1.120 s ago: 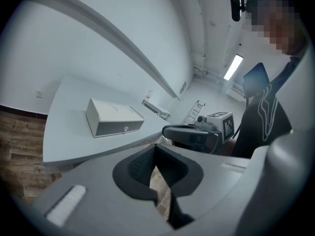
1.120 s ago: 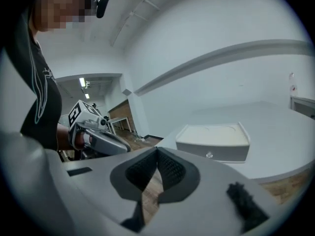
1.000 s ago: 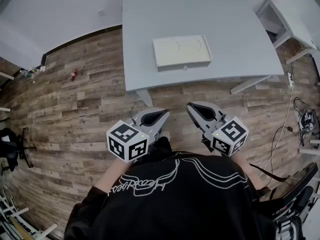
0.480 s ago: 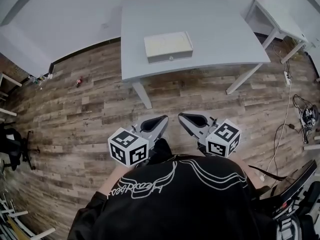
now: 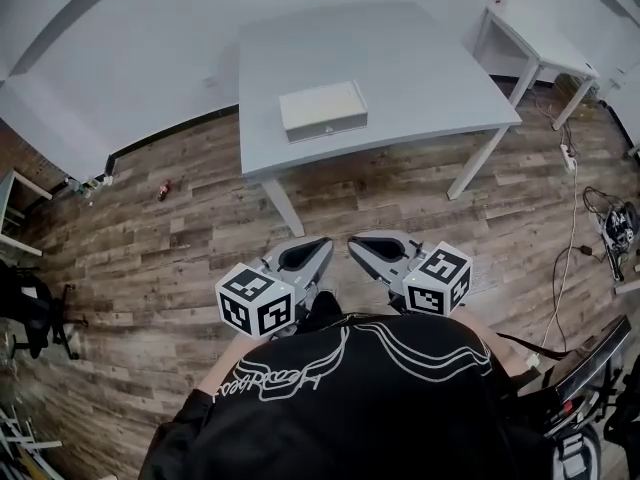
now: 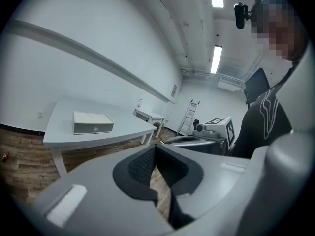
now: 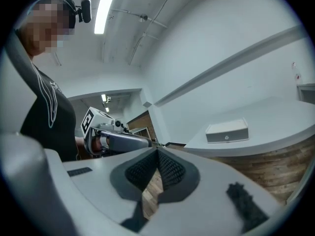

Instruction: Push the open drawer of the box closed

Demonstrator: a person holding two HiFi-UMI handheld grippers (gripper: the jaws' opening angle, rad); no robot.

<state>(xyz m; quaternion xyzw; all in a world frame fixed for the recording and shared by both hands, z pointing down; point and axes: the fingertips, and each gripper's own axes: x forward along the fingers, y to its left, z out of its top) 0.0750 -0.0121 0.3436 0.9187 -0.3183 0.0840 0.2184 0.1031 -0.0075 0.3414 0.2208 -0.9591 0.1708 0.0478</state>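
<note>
The cream box (image 5: 322, 110) lies on the grey table (image 5: 420, 68), far ahead of me. Its drawer front with a small knob (image 5: 325, 128) looks flush with the box body. The box also shows small in the left gripper view (image 6: 92, 122) and in the right gripper view (image 7: 227, 130). Both grippers hang close to my chest over the wood floor, well short of the table. The left gripper (image 5: 318, 246) (image 6: 155, 146) is shut with nothing in it. The right gripper (image 5: 362, 244) (image 7: 157, 151) is shut and empty too.
A second white table (image 5: 540, 40) stands at the back right. Cables and a power strip (image 5: 610, 223) lie on the floor at the right. A small red object (image 5: 164, 190) lies by the left wall, and a black chair (image 5: 25, 308) stands at the far left. A ladder (image 6: 188, 117) leans in the background.
The head view has drawn back from the table, so the table and box look smaller and farther away. Both grippers stay shut and have come slightly closer together.
</note>
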